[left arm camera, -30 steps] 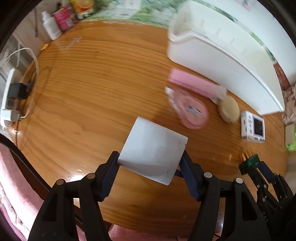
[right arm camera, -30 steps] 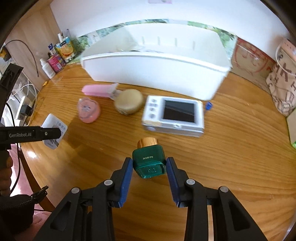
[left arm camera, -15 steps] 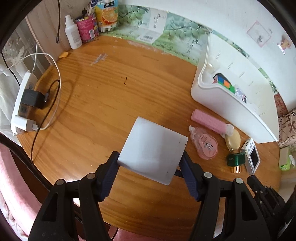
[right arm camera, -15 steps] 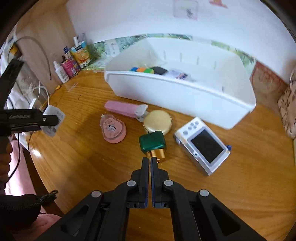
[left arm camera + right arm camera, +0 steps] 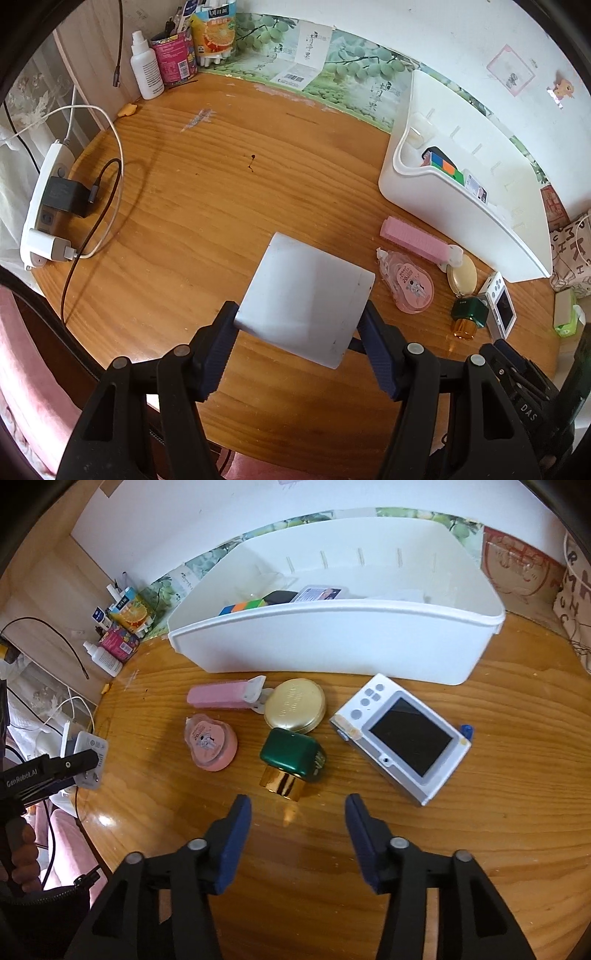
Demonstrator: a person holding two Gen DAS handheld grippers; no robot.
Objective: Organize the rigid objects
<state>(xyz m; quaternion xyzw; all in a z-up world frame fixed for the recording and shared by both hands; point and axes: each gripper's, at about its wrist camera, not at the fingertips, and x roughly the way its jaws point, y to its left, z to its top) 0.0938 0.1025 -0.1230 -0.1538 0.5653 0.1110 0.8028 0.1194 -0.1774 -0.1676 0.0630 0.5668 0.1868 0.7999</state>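
Between left gripper (image 5: 301,325) fingers, white block (image 5: 306,297)

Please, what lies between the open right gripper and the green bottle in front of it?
Only bare wooden table lies between the right gripper and the green bottle, whose gold cap points toward the fingers. The right wrist view shows this.

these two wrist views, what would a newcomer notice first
The white flat box clamped in the left gripper fills the left wrist view. In the right view, the open right gripper faces a tipped green bottle beside a white camera, before a long white bin.
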